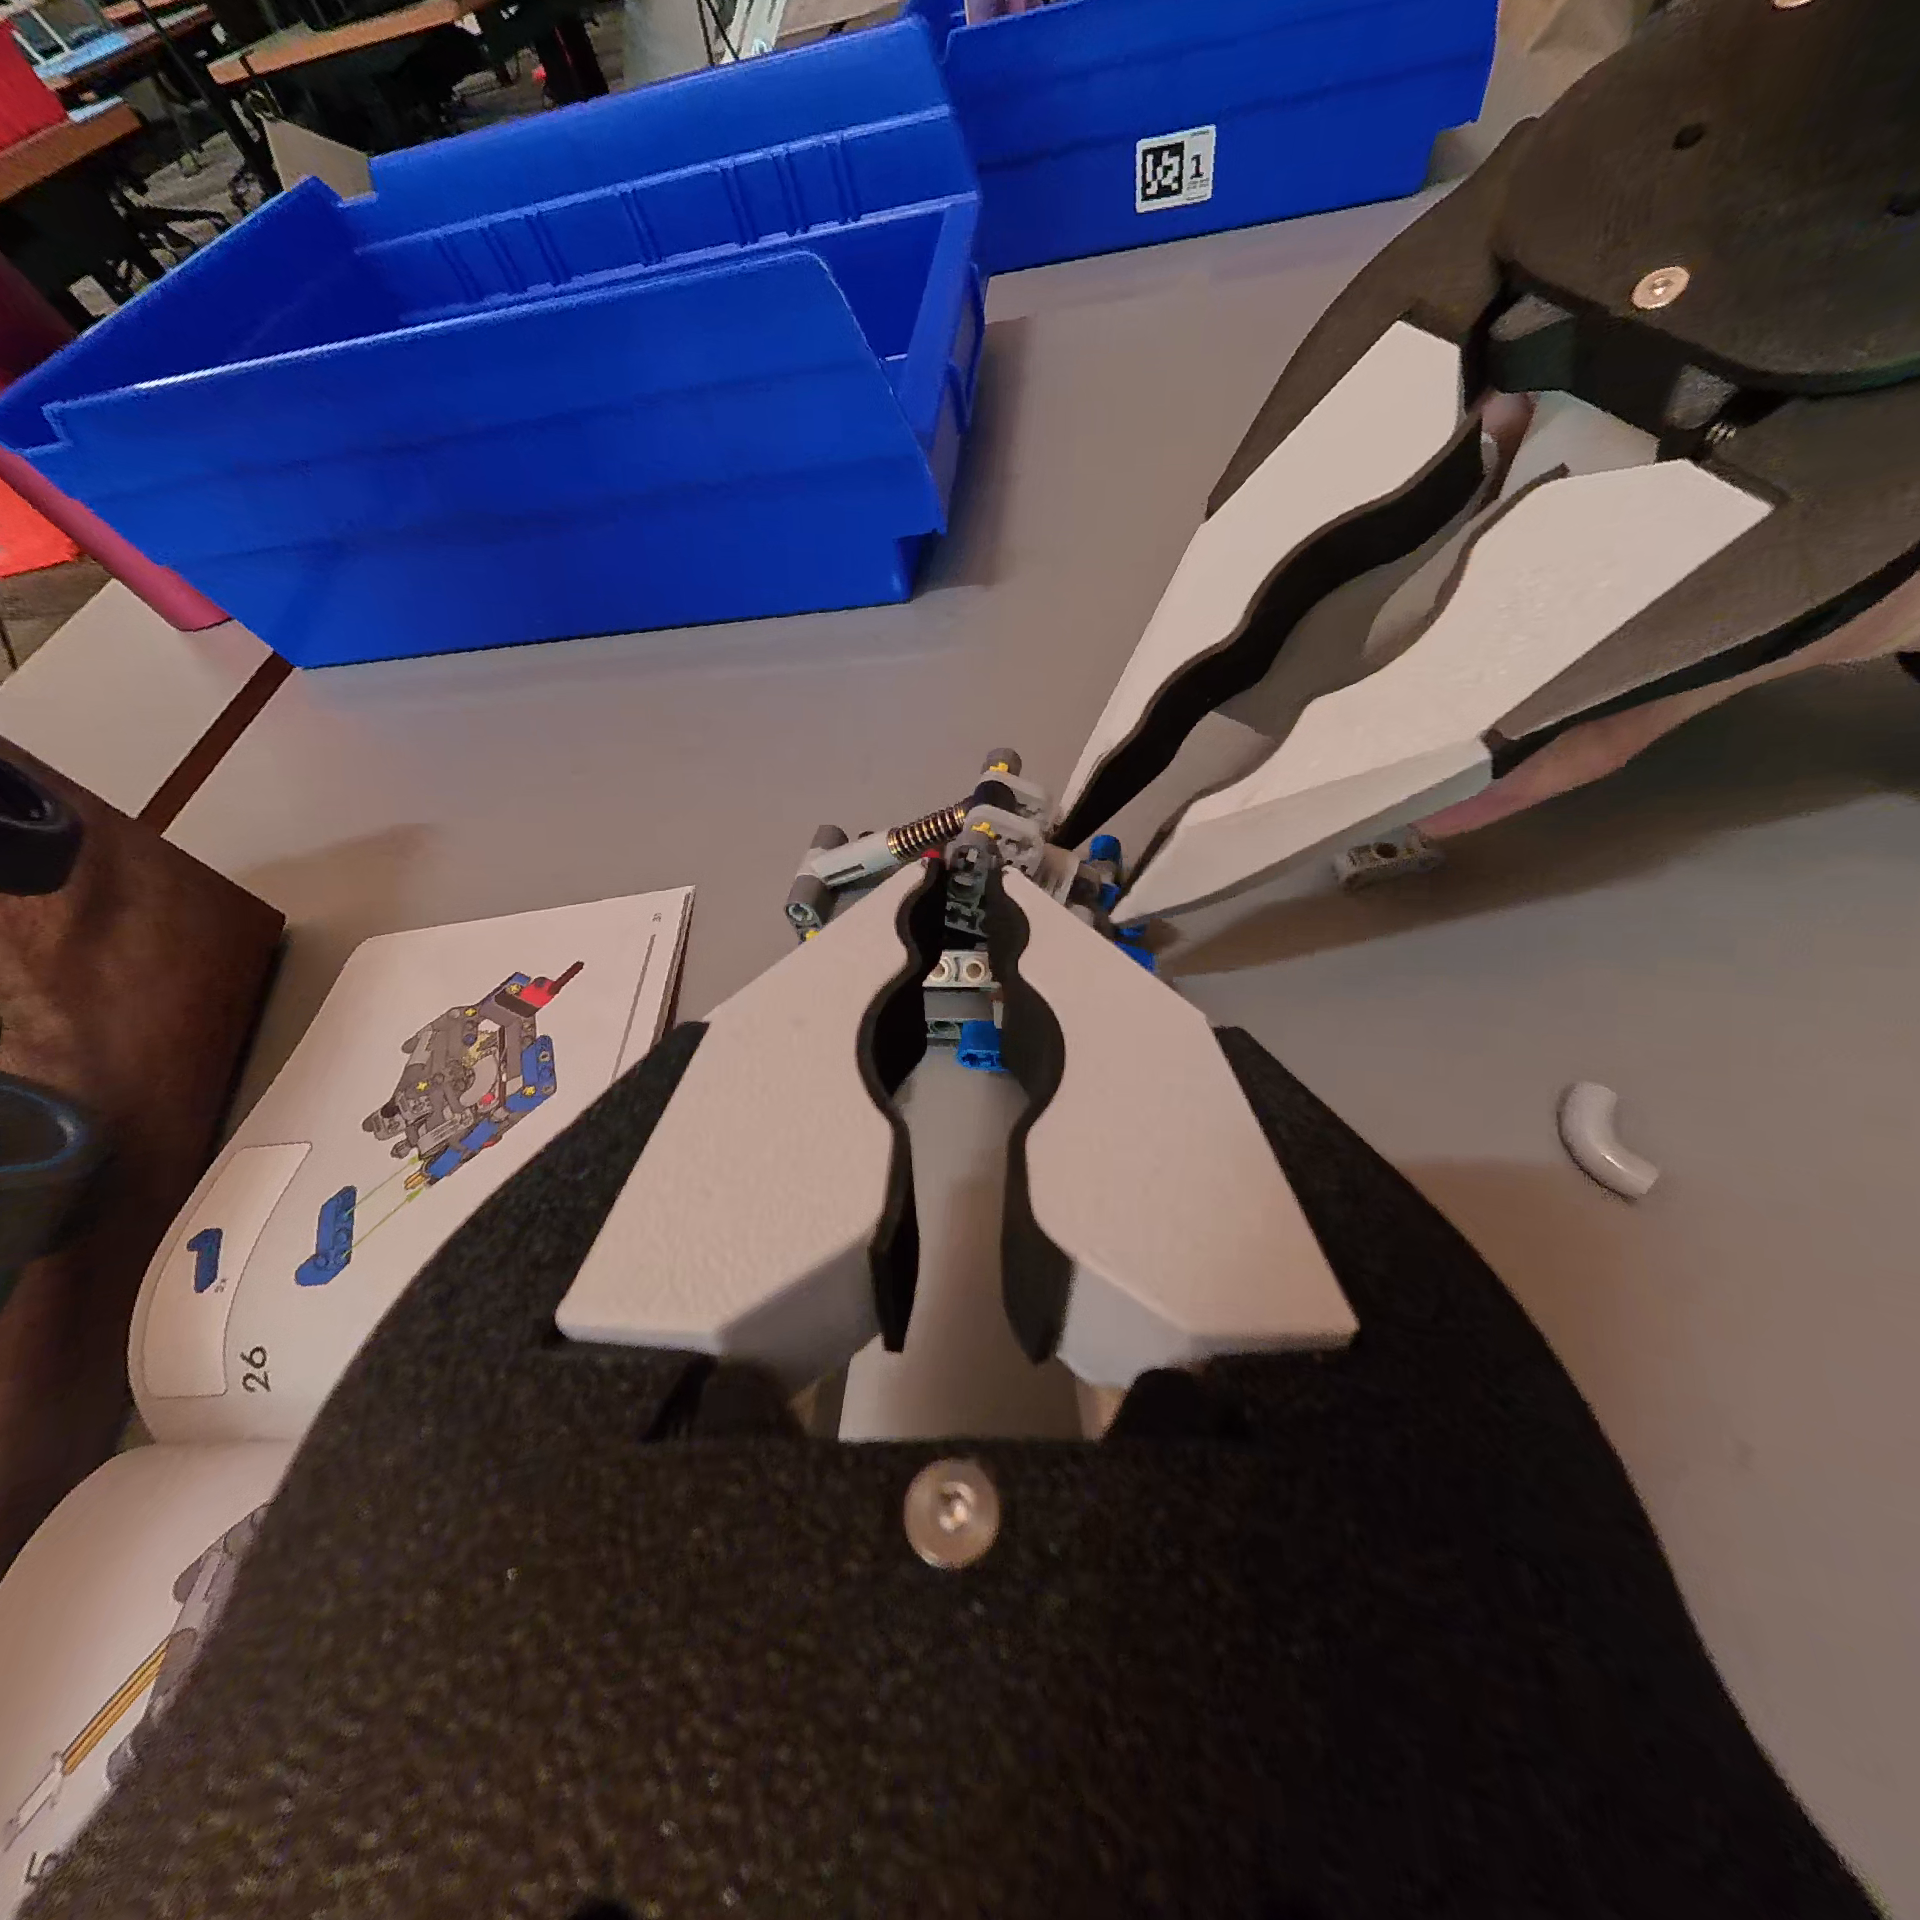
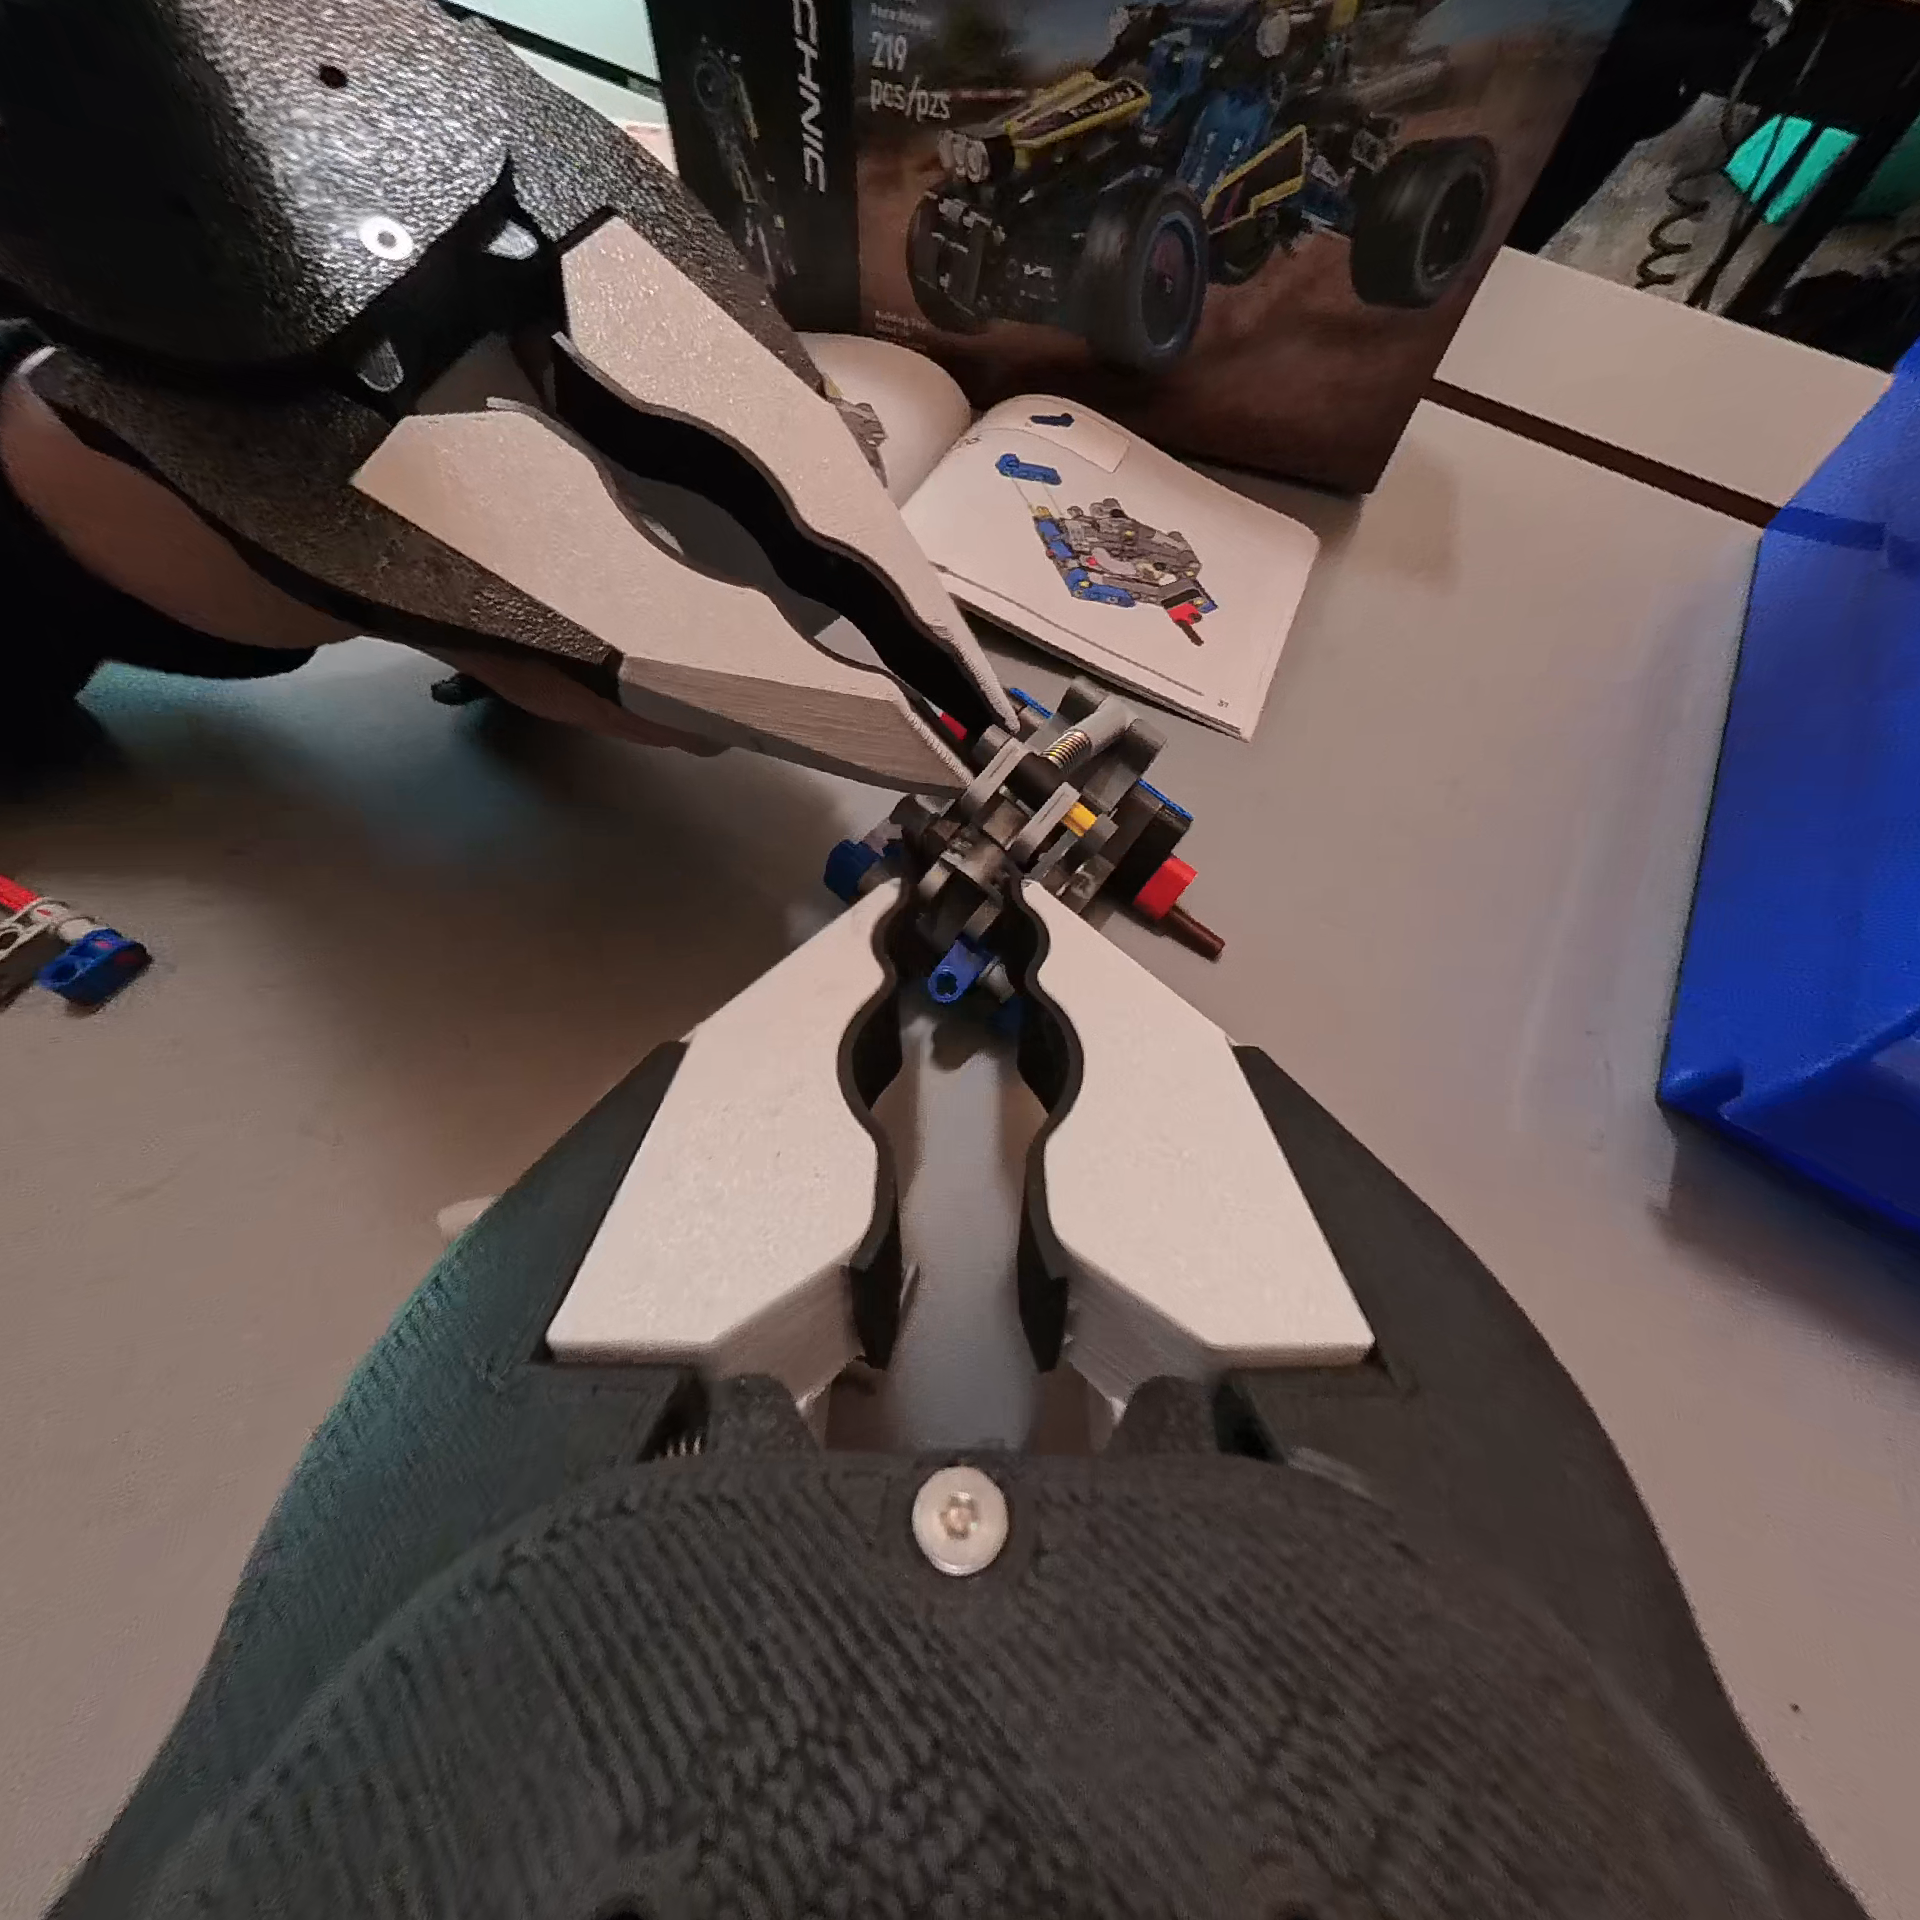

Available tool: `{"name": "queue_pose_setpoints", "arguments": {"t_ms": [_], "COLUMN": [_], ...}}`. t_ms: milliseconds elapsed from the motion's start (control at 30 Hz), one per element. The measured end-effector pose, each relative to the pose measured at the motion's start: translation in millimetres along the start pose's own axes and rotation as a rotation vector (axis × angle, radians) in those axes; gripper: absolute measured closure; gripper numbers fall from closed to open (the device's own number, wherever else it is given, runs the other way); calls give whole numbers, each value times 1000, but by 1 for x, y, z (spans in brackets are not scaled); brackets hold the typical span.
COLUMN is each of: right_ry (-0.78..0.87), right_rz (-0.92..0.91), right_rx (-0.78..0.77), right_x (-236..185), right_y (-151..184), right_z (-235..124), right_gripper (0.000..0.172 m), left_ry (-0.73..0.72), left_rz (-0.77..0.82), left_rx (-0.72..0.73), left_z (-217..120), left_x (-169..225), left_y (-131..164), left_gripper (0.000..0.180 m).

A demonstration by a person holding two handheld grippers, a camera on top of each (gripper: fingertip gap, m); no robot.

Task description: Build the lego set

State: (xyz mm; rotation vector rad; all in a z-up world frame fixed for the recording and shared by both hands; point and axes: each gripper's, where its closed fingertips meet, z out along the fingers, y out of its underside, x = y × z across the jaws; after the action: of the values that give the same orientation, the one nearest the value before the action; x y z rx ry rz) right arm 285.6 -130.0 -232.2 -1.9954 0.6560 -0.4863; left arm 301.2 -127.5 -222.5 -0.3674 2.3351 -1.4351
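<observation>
A grey tabletop (image 2: 1507,831) is seen carrying everything. Two blue bins (image 1: 540,416) are set at its far side in the left wrist view, well apart from the tools. A toy box (image 2: 1143,208) is stood upright behind an open instruction booklet (image 2: 1122,551), which is laid flat near the work.

The toy brick assembly (image 2: 1049,821) is found at the middle of the tabletop, grey and black with blue and red parts and a small coil spring (image 1: 935,828). Its long axis is judged to run roughly from the right tool's tips away toward the booklet, with a red peg end pointing off to the right in the right wrist view.

The assembly is met by both tools from nearly opposite sides. The left tool (image 1: 961,883) is clenched on a thin dark upright part of the assembly, with fingertips nearly together. The right tool (image 2: 961,914) is closed on a dark grey part at the assembly's near end, pads pressed against it. Neither tool is clearly nearer; both are touching it.

Loose pieces are left aside: a small white curved piece (image 1: 1605,1138), a small grey piece (image 1: 1382,857) under the right tool, and a blue and red cluster (image 2: 73,951) at the left edge of the right wrist view.
</observation>
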Motion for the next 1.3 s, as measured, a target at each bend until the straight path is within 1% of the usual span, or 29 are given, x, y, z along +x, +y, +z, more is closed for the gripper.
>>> {"name": "queue_pose_setpoints", "arguments": {"t_ms": [67,133,200,267,333,433,500,533,600,667,700,733,767,833,900,1033,1133,1300], "right_ry": [-53,-116,-157,-152,-171,-247,-298,-348,-500,-649,-674,-679,-692,-722,-710,-624,-557,-454], "right_rz": [-6,-57,-155,-262,-365,-554,-654,-679,-692,-698,-707,-713,-713,-689,-670,-600,-656,-674], "right_rx": [10,-11,-20,-10,33,39,58,85,141,135,140,167,198,242,291,405,420,485], "right_x": [-4,-6,-1,12,19,18,18,14,3,-8,-10,-13,-17,-25,-28,-25,-25,-19], "right_y": [-1,2,1,-2,-6,-8,-18,-25,-33,-28,-28,-30,-32,-32,-35,-47,-44,-52], "right_z": [-2,-9,-18,-22,-17,-2,10,14,20,25,29,32,32,27,23,20,24,24], "right_gripper": [154,158,157,157,155,153,149,148,149,148,144,135,132,132,134,140,142,150], "left_ry": [26,46,63,111,159,202,254,277,313,346,359,372,384,406,441,482,495,453], "left_rz": [-9,-4,2,22,22,2,28,43,60,85,97,108,116,127,131,116,108,111], "left_rx": [5,-3,-19,-30,-24,1,10,11,7,15,16,14,13,20,21,32,34,35], "left_z": [-3,-6,-13,-21,-28,-35,-41,-45,-51,-56,-58,-60,-61,-63,-65,-66,-67,-67], "left_x": [2,2,0,1,1,-4,-2,0,0,2,3,4,5,6,9,10,10,3], "left_y": [1,3,6,10,12,14,17,18,21,22,24,25,27,28,31,32,32,32], "left_gripper": [177,177,177,177,177,177,177,177,177,177,177,177,176,176,175,175,175,177]}}
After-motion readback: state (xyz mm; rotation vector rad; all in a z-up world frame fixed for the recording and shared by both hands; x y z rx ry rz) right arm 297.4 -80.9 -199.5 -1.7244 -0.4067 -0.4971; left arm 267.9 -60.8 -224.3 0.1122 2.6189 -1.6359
